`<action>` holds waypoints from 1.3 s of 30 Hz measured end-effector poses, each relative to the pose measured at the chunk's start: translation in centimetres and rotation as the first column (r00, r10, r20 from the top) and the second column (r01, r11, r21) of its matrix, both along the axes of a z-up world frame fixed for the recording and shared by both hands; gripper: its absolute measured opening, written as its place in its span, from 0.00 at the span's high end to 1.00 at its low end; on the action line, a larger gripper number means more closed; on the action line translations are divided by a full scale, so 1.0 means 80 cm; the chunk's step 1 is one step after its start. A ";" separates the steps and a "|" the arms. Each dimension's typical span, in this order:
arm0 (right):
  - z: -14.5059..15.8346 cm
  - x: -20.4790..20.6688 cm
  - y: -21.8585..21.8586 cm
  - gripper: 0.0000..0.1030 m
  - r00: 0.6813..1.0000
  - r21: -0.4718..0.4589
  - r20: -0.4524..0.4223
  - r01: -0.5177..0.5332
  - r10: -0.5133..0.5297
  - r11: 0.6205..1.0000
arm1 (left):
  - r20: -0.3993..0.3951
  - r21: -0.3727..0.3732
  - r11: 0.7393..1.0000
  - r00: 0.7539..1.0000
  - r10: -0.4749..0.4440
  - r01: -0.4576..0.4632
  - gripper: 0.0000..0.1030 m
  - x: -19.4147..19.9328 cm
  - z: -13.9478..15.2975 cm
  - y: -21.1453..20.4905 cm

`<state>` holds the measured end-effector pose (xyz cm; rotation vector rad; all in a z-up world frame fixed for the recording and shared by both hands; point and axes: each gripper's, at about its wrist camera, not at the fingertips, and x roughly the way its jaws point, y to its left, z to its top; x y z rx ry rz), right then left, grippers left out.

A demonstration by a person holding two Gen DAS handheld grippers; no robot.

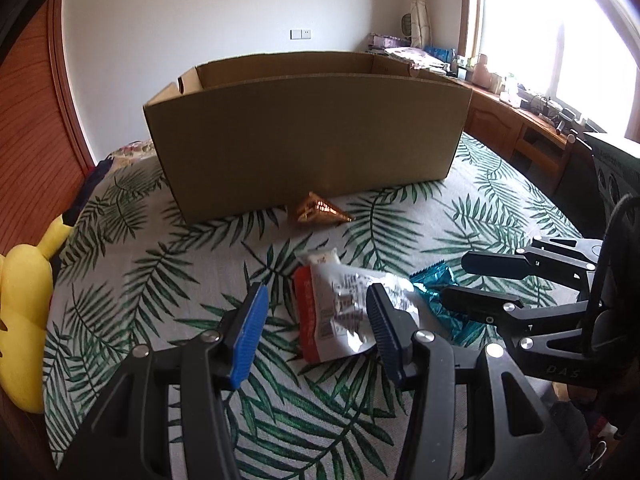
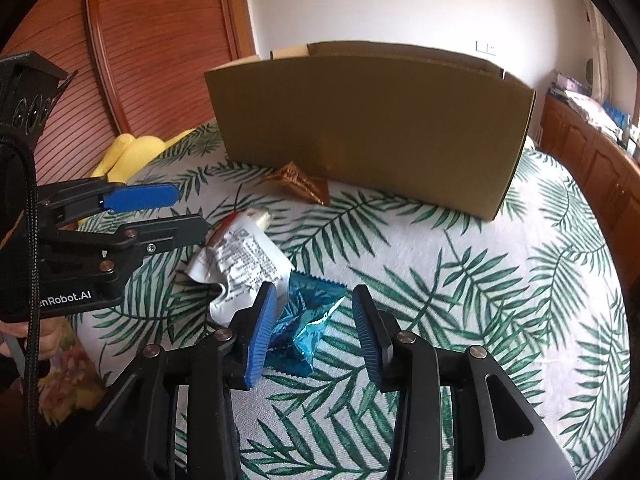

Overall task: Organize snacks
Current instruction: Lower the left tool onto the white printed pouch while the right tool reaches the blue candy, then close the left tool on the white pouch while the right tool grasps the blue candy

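Note:
A white and red snack packet [image 1: 340, 308] lies on the leaf-print cloth between the open fingers of my left gripper [image 1: 316, 300]; it also shows in the right wrist view [image 2: 244, 260]. A blue foil snack [image 2: 308, 320] lies just right of it, between the open fingers of my right gripper [image 2: 314, 300]; it shows in the left wrist view too [image 1: 436, 284]. A copper foil cone-shaped snack [image 1: 320, 212] rests against the front wall of the open cardboard box [image 1: 304, 136], also in the right wrist view [image 2: 300, 184]. My right gripper [image 1: 456, 280] appears at the right of the left wrist view.
A yellow plush toy [image 1: 24, 320] lies at the left edge of the bed. A wooden slatted door [image 2: 160, 52] stands behind it. A wooden desk with clutter [image 1: 520, 112] runs along the window on the right.

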<state>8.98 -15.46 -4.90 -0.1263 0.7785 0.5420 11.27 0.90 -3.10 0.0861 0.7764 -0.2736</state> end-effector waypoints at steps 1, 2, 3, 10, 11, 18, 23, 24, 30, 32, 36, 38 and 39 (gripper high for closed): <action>-0.003 0.001 0.000 0.61 1.000 0.004 -0.009 0.003 -0.003 1.000 | -0.003 0.000 1.000 1.000 0.000 0.000 0.50 0.000 -0.002 0.000; -0.005 0.002 0.001 0.61 1.000 0.003 -0.013 0.007 -0.006 1.000 | -0.008 -0.001 1.000 1.000 0.000 0.000 0.50 0.001 -0.005 0.001; -0.008 0.002 0.002 0.61 1.000 0.000 -0.018 0.009 -0.009 1.000 | -0.013 -0.003 1.000 1.000 0.002 -0.002 0.50 0.001 -0.007 0.001; -0.016 -0.001 0.006 0.62 1.000 -0.024 -0.012 0.004 -0.004 1.000 | -0.043 -0.029 0.999 0.999 0.013 -0.015 0.50 0.003 -0.018 0.004; -0.016 -0.002 0.006 0.73 1.000 -0.032 -0.007 0.001 -0.001 0.999 | -0.042 -0.031 0.999 0.999 0.013 -0.014 0.50 0.003 -0.018 0.004; -0.017 -0.001 -0.015 0.80 0.999 -0.047 0.015 0.052 -0.051 0.998 | -0.033 -0.049 0.999 0.999 0.000 -0.002 0.50 0.000 -0.017 -0.002; -0.018 0.000 -0.024 0.80 0.999 -0.035 0.010 0.038 -0.037 0.999 | -0.041 -0.066 0.998 0.999 -0.014 0.011 0.47 0.004 -0.017 -0.010; -0.018 -0.001 -0.022 0.80 0.999 -0.051 0.020 0.037 -0.036 0.998 | -0.043 -0.067 0.998 0.999 -0.015 0.013 0.46 0.005 -0.017 -0.012; -0.022 -0.004 -0.009 0.77 0.998 -0.087 0.049 0.043 -0.038 0.995 | -0.046 -0.059 0.998 0.999 -0.017 0.014 0.38 0.013 -0.020 -0.021; -0.023 -0.003 -0.011 0.77 0.998 -0.081 0.047 0.044 -0.040 0.996 | -0.056 -0.061 0.998 0.998 -0.021 0.017 0.35 0.015 -0.024 -0.023; -0.022 -0.007 -0.011 0.77 0.997 -0.090 0.060 0.049 -0.044 0.995 | -0.082 -0.017 1.000 0.996 -0.024 0.023 0.33 0.020 -0.037 -0.032; -0.022 -0.007 -0.009 0.77 0.997 -0.094 0.064 0.051 -0.045 0.994 | -0.083 -0.006 1.000 0.996 -0.022 0.021 0.32 0.021 -0.038 -0.034; -0.023 -0.007 -0.009 0.77 0.997 -0.094 0.064 0.052 -0.046 0.994 | -0.085 0.001 1.000 0.996 -0.022 0.022 0.31 0.022 -0.038 -0.036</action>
